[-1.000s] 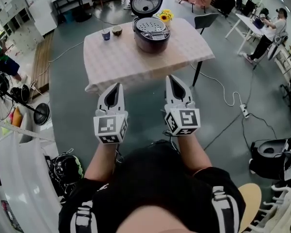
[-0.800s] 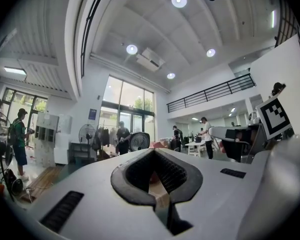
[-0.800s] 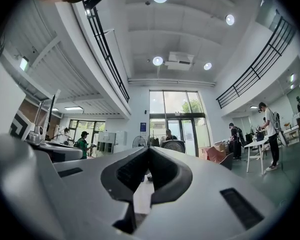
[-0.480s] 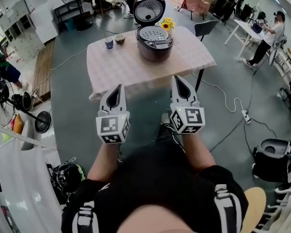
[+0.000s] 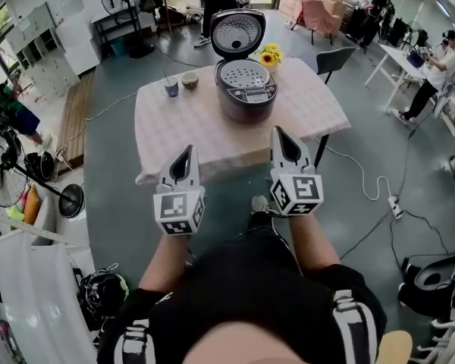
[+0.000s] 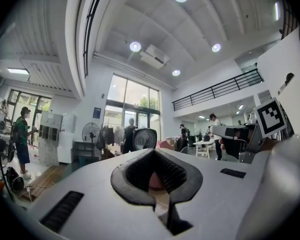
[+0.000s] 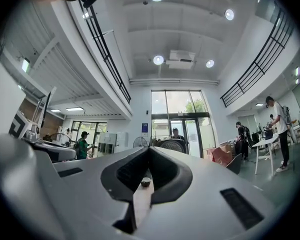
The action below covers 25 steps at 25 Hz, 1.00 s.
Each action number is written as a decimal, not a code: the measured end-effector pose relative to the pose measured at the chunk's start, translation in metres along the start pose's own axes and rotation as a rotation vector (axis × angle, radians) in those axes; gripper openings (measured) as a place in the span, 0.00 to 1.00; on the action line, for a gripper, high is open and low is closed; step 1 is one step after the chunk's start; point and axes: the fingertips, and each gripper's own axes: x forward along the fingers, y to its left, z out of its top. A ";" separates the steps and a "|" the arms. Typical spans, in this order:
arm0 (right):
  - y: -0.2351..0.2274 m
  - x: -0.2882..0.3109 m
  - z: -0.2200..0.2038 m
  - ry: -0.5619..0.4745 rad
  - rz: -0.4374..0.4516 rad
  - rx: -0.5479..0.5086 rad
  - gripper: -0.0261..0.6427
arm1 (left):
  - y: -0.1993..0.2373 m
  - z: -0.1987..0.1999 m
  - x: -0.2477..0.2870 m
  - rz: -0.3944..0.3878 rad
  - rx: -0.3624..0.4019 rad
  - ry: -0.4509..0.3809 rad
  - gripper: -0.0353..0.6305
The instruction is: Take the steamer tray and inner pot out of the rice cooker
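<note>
Pale checked tablecloth (image 5: 189, 120) bears a round dark rice cooker (image 5: 247, 103).

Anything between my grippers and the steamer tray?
Nothing visible. The round lid of the dark rice cooker stands open, exposing the perforated metal steamer tray; only bare pale tablecloth lies in front of it. The blue cup and small bowl sit off to the left.

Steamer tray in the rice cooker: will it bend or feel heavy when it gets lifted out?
Probably light: the steamer tray looks thin and full of holes. It is likely stiff, since it sits flat across the rice cooker without sagging. Being wide, it could tip if lifted by one edge only.
</note>
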 end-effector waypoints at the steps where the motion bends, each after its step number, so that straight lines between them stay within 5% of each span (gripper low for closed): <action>1: -0.016 0.017 -0.007 0.002 0.001 0.004 0.04 | 0.000 -0.004 0.022 0.005 -0.005 0.006 0.06; 14: -0.229 0.279 -0.058 0.073 0.090 0.049 0.04 | 0.006 0.011 0.342 0.123 -0.016 0.069 0.06; 25: -0.279 0.398 -0.060 0.065 0.185 0.089 0.04 | 0.028 0.023 0.452 0.198 0.000 0.097 0.06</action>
